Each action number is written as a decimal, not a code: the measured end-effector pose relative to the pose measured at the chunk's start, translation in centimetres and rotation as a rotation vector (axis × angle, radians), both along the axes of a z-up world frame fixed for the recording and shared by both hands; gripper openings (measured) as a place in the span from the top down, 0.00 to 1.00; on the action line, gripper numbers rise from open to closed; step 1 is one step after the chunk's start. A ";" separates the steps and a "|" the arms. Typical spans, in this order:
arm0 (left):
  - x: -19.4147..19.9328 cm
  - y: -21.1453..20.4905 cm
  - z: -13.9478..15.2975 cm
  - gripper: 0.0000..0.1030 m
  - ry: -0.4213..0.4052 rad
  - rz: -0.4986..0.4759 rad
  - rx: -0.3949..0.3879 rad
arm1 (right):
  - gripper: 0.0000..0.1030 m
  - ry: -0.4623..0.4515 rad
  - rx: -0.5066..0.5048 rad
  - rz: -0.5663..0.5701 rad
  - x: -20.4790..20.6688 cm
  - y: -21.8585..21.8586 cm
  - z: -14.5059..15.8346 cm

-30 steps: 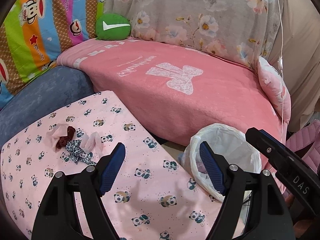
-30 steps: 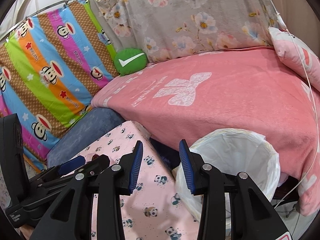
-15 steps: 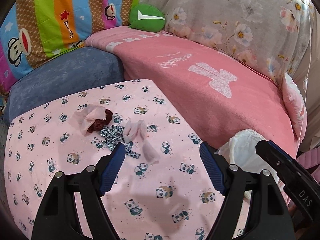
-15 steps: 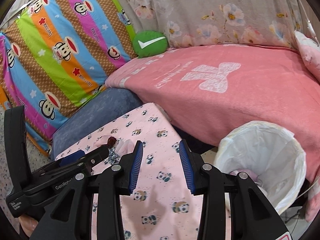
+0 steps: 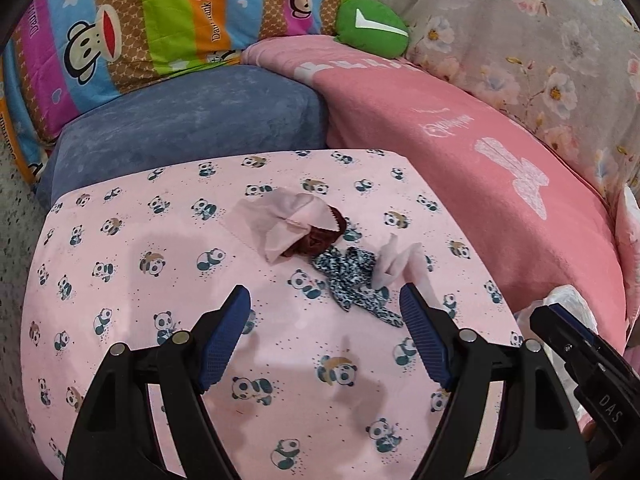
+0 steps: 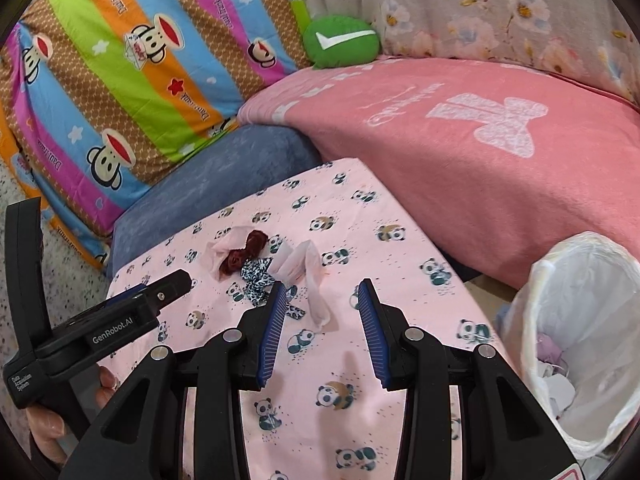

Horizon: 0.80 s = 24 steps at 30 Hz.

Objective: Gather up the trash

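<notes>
Fingers of the left gripper [image 5: 325,312] stand wide apart over the panda-print counter [image 5: 120,320] with nothing between them; those of the right gripper [image 6: 322,304] are spread less far and are likewise empty. The trash is a small heap just above centre in the left wrist view: a pale pink tissue [image 5: 280,220] over a dark red scrap [image 5: 316,238], a black-and-white spotted scrap [image 5: 352,280] and a second crumpled tissue [image 5: 394,264]. The heap lies ahead of the left fingers and toward the right one, whose tip sits just beside the spotted scrap's tail. Its long axis runs diagonally from upper left to lower right. In the right wrist view the second tissue's trailing end lies between the fingers, so the right gripper looks nearer that piece and the left nearer the spotted scrap. The lined bin [image 6: 580,340] stands at the right edge, well apart from the heap. Whether any finger touches the cloth cannot be told, and what the red scrap is stays unclear.
</notes>
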<state>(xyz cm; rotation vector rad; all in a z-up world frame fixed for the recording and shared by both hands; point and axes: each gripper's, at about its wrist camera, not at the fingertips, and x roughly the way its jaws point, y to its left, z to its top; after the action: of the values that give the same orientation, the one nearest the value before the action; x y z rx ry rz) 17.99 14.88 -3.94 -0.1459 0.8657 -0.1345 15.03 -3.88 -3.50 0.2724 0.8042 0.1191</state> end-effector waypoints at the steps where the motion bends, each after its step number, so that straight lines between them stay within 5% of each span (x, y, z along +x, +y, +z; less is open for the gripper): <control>1: 0.3 0.4 -0.2 0.29 0.003 0.006 0.002 | 0.62 0.003 0.000 0.003 0.3 0.2 -0.2; 18: 8.0 2.6 -4.0 0.30 0.068 0.019 -0.045 | 0.62 0.096 -0.017 0.046 8.1 4.0 -5.8; 24: 9.6 2.3 -5.2 0.54 0.100 -0.003 -0.075 | 0.62 0.129 -0.011 0.035 9.7 3.9 -7.7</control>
<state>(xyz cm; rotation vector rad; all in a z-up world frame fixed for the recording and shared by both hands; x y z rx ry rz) 27.59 17.19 -9.09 -0.2232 0.9610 -0.1637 24.69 0.02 -11.17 0.2577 0.9372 0.1309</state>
